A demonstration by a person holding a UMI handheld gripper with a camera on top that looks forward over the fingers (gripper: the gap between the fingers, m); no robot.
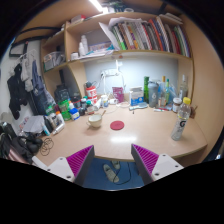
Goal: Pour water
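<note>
Fingers point(150, 158) spread wide, gripping nothing, low over desk point(150, 130); bottle point(181, 122) stands upright ahead & well to right, apart from gripper point(112, 160); bowl point(95, 120) ahead-left

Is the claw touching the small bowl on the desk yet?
Apart. The gripper view shows the open, empty claw low over the near desk edge, with bare desktop between its pink pads and the bowl beyond them.
</note>
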